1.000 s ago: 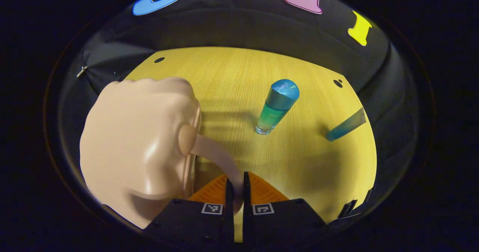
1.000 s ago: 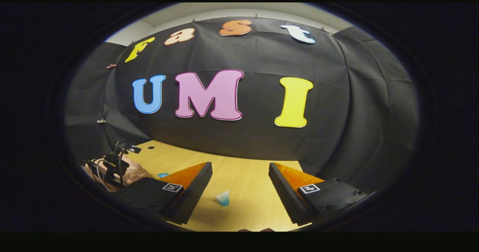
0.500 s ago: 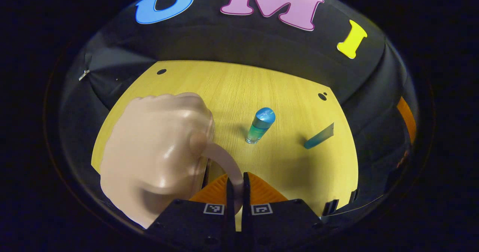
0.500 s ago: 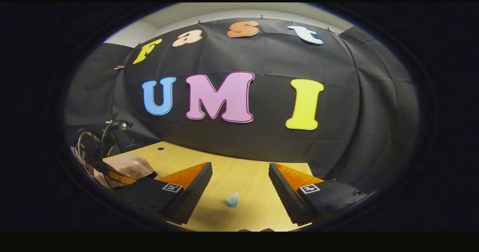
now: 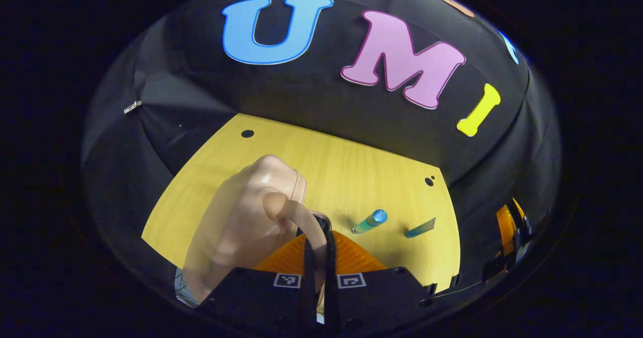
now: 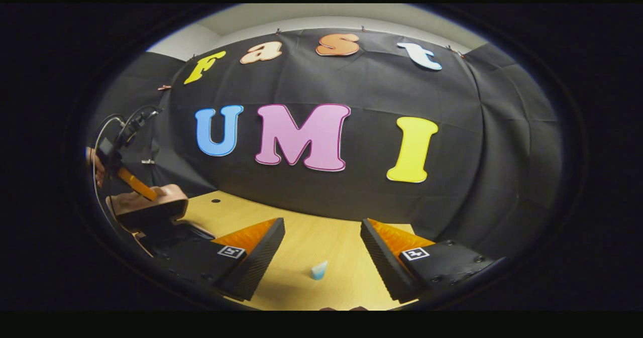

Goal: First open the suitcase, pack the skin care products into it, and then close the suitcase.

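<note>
Left claw [image 5: 317,257] pinching suitcase handle [image 5: 296,217], lid [image 6: 150,205] apparently raised, right claw [image 6: 321,250] wide, bottle [image 5: 369,221], tube [image 5: 421,227] on table [image 5: 351,177]

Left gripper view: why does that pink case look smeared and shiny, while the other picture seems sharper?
In the left gripper view the suitcase is motion-blurred, with a soft glare patch on its lid; the bottle on the table is fairly crisp. In the right gripper view the fingers are sharp, and the fisheye lens bends the wall.
</note>
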A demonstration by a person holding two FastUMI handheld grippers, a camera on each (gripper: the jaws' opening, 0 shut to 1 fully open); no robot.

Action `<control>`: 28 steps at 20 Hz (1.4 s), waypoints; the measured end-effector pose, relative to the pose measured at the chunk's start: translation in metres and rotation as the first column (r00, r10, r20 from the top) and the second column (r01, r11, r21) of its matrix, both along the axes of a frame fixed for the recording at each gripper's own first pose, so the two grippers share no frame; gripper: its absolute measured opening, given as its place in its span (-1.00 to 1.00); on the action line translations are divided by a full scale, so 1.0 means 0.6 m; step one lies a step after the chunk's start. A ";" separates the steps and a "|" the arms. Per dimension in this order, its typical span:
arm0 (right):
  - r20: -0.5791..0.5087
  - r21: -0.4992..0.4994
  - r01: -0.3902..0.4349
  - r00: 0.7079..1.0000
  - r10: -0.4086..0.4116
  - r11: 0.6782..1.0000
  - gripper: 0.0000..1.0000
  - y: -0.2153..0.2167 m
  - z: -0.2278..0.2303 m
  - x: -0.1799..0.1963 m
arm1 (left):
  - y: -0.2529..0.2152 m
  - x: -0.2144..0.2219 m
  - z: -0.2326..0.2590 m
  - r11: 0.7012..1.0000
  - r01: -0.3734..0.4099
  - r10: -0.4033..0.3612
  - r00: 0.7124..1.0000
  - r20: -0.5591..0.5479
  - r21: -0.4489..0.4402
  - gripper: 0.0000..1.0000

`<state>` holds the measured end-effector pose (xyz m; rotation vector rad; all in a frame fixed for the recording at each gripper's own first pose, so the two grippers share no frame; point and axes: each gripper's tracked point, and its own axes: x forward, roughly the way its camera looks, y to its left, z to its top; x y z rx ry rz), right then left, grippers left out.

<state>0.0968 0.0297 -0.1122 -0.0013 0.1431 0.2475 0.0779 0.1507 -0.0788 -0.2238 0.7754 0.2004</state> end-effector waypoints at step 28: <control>-0.051 -0.115 0.225 0.971 -0.232 0.967 0.93 0.229 0.061 -0.069 | 0.733 -0.120 -0.266 0.969 -0.247 0.246 0.962 -0.115 0.010 -0.78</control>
